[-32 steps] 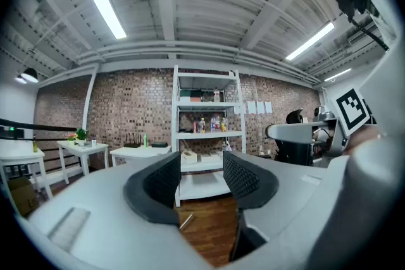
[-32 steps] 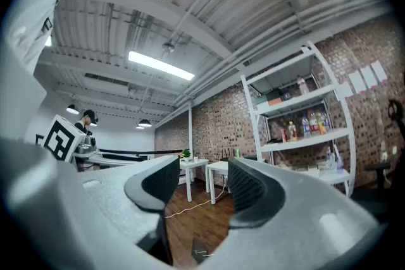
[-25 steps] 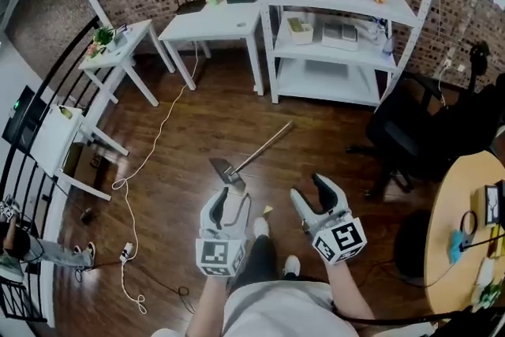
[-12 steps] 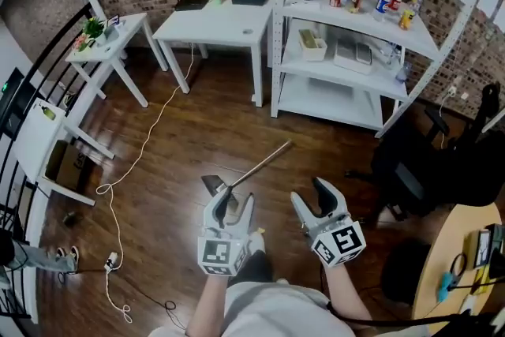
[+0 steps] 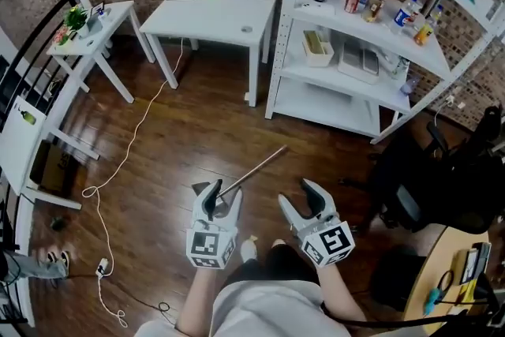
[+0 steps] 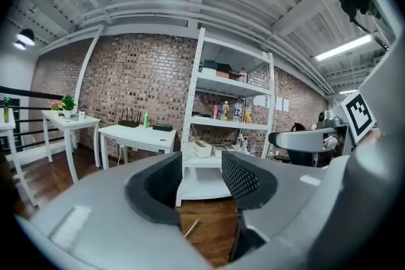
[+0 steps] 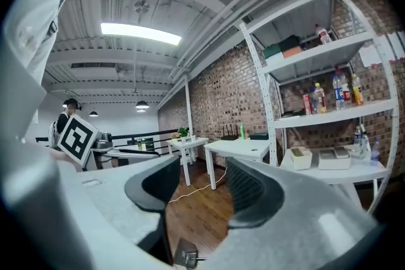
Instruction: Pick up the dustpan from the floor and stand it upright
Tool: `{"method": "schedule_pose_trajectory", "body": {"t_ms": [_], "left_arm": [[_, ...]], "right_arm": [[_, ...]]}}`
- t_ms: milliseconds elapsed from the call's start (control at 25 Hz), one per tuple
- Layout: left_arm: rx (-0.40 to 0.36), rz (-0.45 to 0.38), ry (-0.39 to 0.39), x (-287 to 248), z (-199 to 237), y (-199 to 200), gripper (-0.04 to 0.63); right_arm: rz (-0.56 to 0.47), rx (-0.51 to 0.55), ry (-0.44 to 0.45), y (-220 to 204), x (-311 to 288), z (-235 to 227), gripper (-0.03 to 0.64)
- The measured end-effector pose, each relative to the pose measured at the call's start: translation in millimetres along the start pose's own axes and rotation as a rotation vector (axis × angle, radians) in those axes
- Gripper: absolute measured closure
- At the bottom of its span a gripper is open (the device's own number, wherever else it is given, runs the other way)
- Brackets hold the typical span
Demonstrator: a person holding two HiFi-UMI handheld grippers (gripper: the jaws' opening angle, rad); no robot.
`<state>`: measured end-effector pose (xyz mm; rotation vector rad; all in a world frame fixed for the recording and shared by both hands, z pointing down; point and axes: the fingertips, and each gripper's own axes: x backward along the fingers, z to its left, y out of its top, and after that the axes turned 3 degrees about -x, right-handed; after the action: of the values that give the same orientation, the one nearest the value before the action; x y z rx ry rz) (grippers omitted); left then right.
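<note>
The dustpan lies flat on the dark wood floor. Its long pale handle (image 5: pixel 256 167) runs up to the right, and its grey pan end sits just behind my left gripper's tips. My left gripper (image 5: pixel 219 198) is held above the pan end, open, with nothing between the jaws. In the left gripper view (image 6: pixel 201 177) a short piece of the handle (image 6: pixel 191 227) shows low between them. My right gripper (image 5: pixel 302 201) stands open and empty to the right of the handle. In the right gripper view (image 7: pixel 199 190) the pan's grey end (image 7: pixel 185 257) appears at the bottom edge.
A white shelf rack (image 5: pixel 355 83) with bottles and boxes stands ahead on the right. A white table (image 5: pixel 213 16) and a small side table (image 5: pixel 87 35) are at the back left. A cable (image 5: pixel 118 170) trails over the floor. A black office chair (image 5: pixel 442 185) is at the right.
Both grippers and the person have moved forward toward the dustpan. Its pan end, earlier ahead of the left gripper, now lies partly hidden behind that gripper's tips. Both jaws stay open.
</note>
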<state>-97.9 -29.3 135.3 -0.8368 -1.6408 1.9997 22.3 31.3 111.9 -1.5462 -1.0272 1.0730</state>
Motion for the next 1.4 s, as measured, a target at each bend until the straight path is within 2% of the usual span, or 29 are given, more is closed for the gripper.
{"method": "schedule_pose_trajectory", "body": {"t_ms": [160,320,600,760,960,1160,1240,1400], "left_arm": [[0.015,0.033,-0.015,-44.0,-1.6,-14.9,0.377],[0.053,0.112,-0.006,-73.7,4.2,-52.8,0.377],[0.112,0.203,0.052,-140.6,10.6,-99.1,0.376],[0.134,0.247,0.100,-178.4,20.9,-142.8,0.376],[0.147,0.304,0.118,-211.3,34.3,-214.1,0.376],[0.131,0.310,0.125,-232.3,50.3,-312.8,0.376],[0.131,0.295,0.116,-240.6,57.4,-352.3,0.376],[0.137,0.217,0.114,-261.0,72.2,-420.4,0.374]], "right_arm": [[0.033,-0.032,-0.007,-15.8,-28.0,-38.4,0.396],[0.097,-0.069,0.025,-47.2,-57.3,-57.9,0.396],[0.206,-0.099,0.124,-85.8,-107.6,-109.5,0.396],[0.247,-0.080,0.169,-119.4,-135.7,-148.6,0.396],[0.287,-0.097,0.139,-189.2,-153.1,-196.6,0.396],[0.311,-0.165,0.108,-296.9,-165.6,-231.0,0.396],[0.289,-0.184,0.113,-333.5,-179.3,-237.7,0.396],[0.234,-0.133,0.144,-396.4,-211.6,-250.4,0.396]]}}
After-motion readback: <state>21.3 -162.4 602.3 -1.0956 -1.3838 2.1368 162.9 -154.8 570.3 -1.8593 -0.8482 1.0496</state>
